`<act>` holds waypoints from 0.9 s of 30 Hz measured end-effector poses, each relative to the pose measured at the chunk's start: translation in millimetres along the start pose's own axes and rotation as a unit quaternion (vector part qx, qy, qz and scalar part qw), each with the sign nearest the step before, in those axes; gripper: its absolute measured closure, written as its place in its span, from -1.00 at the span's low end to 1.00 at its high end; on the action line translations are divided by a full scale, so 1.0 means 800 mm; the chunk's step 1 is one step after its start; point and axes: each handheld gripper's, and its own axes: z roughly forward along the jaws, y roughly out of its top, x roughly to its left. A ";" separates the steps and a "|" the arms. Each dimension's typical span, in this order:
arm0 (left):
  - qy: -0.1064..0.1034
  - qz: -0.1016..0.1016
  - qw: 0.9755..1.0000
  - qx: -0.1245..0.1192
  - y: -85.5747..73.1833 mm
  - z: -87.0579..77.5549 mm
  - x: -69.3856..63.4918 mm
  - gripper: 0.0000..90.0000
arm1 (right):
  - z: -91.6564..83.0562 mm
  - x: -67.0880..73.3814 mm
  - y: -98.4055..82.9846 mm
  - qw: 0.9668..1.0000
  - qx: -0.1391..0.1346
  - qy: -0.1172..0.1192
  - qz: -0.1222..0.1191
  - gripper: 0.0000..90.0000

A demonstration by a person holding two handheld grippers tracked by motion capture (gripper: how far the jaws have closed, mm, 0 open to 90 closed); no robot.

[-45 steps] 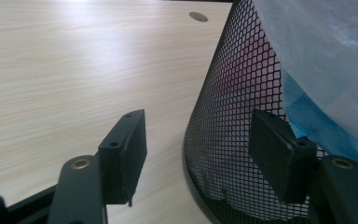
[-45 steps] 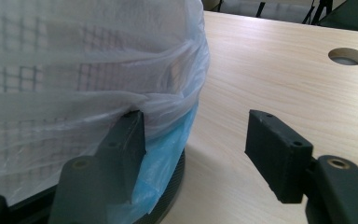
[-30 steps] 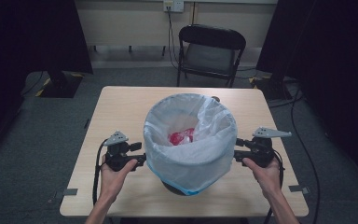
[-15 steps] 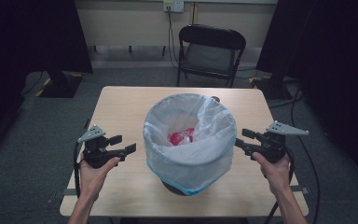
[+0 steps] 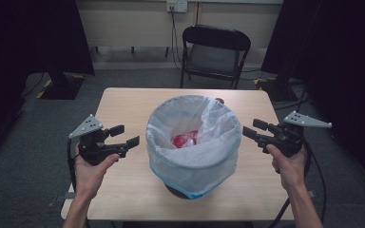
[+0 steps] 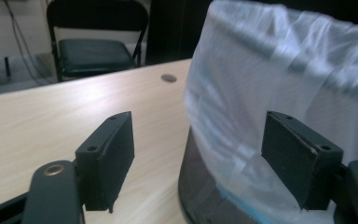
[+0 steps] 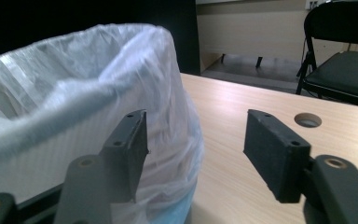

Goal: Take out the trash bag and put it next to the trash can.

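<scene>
A round mesh bin (image 5: 178, 190) lined with a white plastic bag (image 5: 190, 152) stands mid-table, with something red (image 5: 184, 139) at its bottom. My left gripper (image 5: 125, 135) hovers left of the bin, apart from it. Its jaws have just been opening and hold nothing. My right gripper (image 5: 253, 129) hovers at the bin's right, open and empty, a short gap from the bag. In the left gripper view the bag (image 6: 279, 70) and the mesh (image 6: 200, 186) sit just beyond the open left gripper (image 6: 200, 144). In the right gripper view the bag (image 7: 65, 93) bulges behind the left jaw of the open right gripper (image 7: 200, 149).
The wooden table (image 5: 123, 104) has a cable hole (image 7: 307, 120) behind the bin. A black folding chair (image 5: 214, 52) stands past the far edge. Dark curtains hang on both sides. Bare tabletop lies left and right of the bin.
Both hands have lifted and drawn outward from the bin's sides. The left gripper went farther left, and the bag's rim now stands free of both.
</scene>
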 end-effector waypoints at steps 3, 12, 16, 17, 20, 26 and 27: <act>-0.007 0.000 1.000 -0.014 0.013 -0.004 -0.001 -0.43 | -0.001 0.000 0.015 1.000 -0.001 0.001 0.001 -0.25; -0.036 0.012 0.998 -0.042 0.044 0.014 -0.024 -0.44 | 0.009 0.030 0.057 0.999 -0.015 0.031 -0.022 -0.36; -0.040 0.014 0.999 -0.031 0.049 0.030 -0.032 -0.53 | 0.025 0.038 0.057 0.999 0.005 0.039 -0.026 -0.38; -0.043 0.015 0.999 -0.030 0.050 0.033 -0.033 -0.56 | 0.029 0.039 0.056 0.999 0.011 0.039 -0.026 -0.39; -0.039 0.015 0.999 -0.019 0.052 0.044 -0.033 -0.58 | 0.037 0.040 0.050 0.999 0.027 0.038 -0.026 -0.38; -0.038 0.005 0.999 0.007 0.051 0.066 -0.028 -0.49 | 0.051 0.047 0.047 0.997 0.063 0.018 -0.052 0.17; -0.038 0.009 0.999 0.010 0.051 0.068 -0.028 -0.37 | 0.052 0.049 0.048 0.996 0.065 0.011 -0.054 0.25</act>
